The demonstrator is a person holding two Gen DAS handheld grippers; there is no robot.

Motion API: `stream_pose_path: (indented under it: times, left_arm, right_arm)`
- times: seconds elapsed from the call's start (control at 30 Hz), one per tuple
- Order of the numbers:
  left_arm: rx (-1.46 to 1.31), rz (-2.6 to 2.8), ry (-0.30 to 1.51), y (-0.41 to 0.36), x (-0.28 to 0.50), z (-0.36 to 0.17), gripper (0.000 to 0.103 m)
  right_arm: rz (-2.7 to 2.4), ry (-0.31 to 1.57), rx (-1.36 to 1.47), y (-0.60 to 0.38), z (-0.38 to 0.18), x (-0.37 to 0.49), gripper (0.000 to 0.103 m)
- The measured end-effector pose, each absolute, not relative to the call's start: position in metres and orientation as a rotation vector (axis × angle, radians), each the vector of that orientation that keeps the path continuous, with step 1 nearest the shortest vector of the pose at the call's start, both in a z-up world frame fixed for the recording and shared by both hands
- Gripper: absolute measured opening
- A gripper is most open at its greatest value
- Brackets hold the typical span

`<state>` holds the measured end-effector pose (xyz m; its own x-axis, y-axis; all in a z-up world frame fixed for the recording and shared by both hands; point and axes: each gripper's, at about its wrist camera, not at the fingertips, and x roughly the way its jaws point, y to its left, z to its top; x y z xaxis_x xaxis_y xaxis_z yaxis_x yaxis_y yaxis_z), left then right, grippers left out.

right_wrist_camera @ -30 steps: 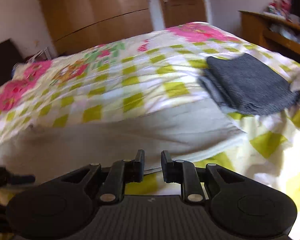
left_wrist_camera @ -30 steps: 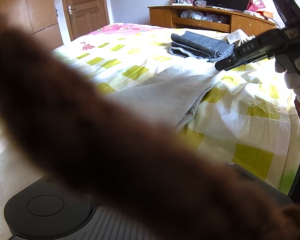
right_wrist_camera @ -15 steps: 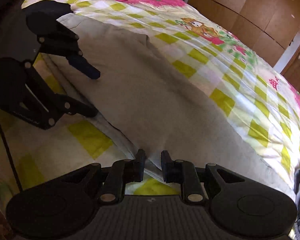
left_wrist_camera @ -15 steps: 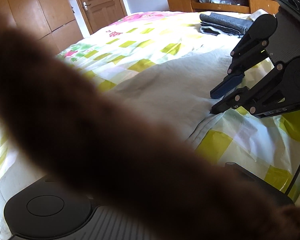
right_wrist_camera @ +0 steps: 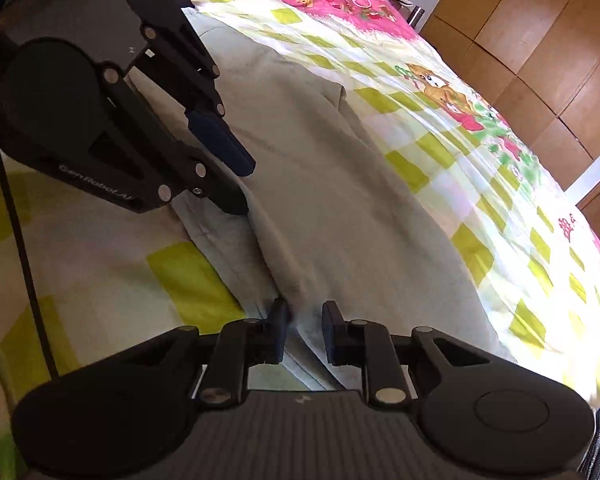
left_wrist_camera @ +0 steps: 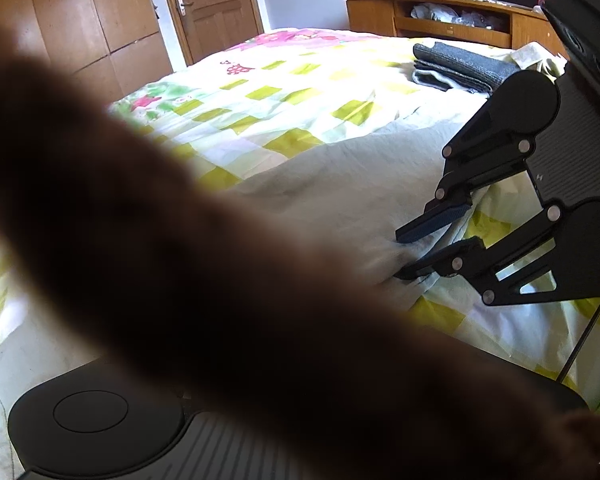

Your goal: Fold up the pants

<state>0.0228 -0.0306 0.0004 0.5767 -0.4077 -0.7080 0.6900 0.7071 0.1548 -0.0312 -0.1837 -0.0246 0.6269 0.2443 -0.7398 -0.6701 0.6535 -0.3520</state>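
— Grey-beige cloth across the near side of the bed, is that the pants (right_wrist_camera: 324, 200)?

— Yes. They lie flat and spread on the checked yellow-green bedspread (right_wrist_camera: 440, 152), with the near edge bunched into a ridge.

— Start at the left, then. What is the left gripper (right_wrist_camera: 242, 188) doing?

— In the right wrist view it sits at the upper left, its two fingers a little apart and pointing down at that near edge. The lower finger (right_wrist_camera: 230, 202) is at the hem; I cannot tell whether it touches.

— And its own camera?

— Mostly blocked by a blurred brown shape (left_wrist_camera: 220, 300) close to the lens, so its own fingers are hidden there.

— Moving right?

— The right gripper (right_wrist_camera: 303, 332) is low over the same edge, jaws apart, with the raised ridge of cloth between them. The pads have not closed on it. From the left wrist view the right gripper's tips (left_wrist_camera: 400, 256) also stand apart at the hem.

— Anything farther right?

— A folded dark grey garment (left_wrist_camera: 460, 68) rests near the far corner of the bed, well apart from the pants, and a wooden cabinet (left_wrist_camera: 440, 12) stands behind it.
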Motion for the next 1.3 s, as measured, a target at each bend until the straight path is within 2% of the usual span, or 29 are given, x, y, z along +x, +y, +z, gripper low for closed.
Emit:
stream_pose_path:
  times: [0.1, 0.13, 0.27, 0.47, 0.57, 0.7, 0.8, 0.9, 1.07, 1.3]
  left_arm:
    - [0.396, -0.675, 0.704, -0.027, 0.027, 0.005, 0.011]
    - [0.394, -0.682, 0.701, -0.026, 0.026, 0.007, 0.010]
    - [0.432, -0.725, 0.692, -0.023, 0.011, 0.015, 0.009]
    - [0.461, -0.751, 0.777, -0.025, 0.001, -0.015, 0.009]
    - [0.431, -0.753, 0.772, -0.019, 0.002, -0.007, 0.015]
    - [0.386, -0.776, 0.765, -0.002, -0.003, 0.006, 0.016]
    - [0.327, -0.756, 0.748, 0.010, -0.003, 0.015, 0.016]
    - [0.289, -0.698, 0.697, 0.014, 0.006, 0.019, 0.016]
    - [0.233, -0.662, 0.680, 0.013, 0.027, 0.008, 0.016]
    - [0.170, -0.703, 0.731, 0.020, 0.041, -0.011, 0.016]
  right_arm:
    - [0.549, 0.738, -0.602, -0.188, -0.017, -0.031, 0.019]
    - [0.548, 0.738, -0.582, -0.190, -0.011, -0.032, 0.019]
    - [0.570, 0.717, -0.553, -0.194, 0.009, -0.047, 0.019]
    - [0.581, 0.775, -0.617, -0.180, -0.021, -0.047, 0.019]
    - [0.602, 0.775, -0.618, -0.182, -0.006, -0.047, 0.022]
    - [0.670, 0.786, -0.423, -0.195, 0.031, -0.037, 0.022]
    - [0.665, 0.745, -0.252, -0.196, 0.047, 0.003, 0.032]
    - [0.663, 0.739, -0.130, -0.182, 0.038, 0.065, 0.032]
    - [0.701, 0.830, -0.042, -0.145, 0.007, 0.157, 0.032]
    - [0.806, 0.904, -0.076, -0.119, -0.017, 0.188, 0.032]
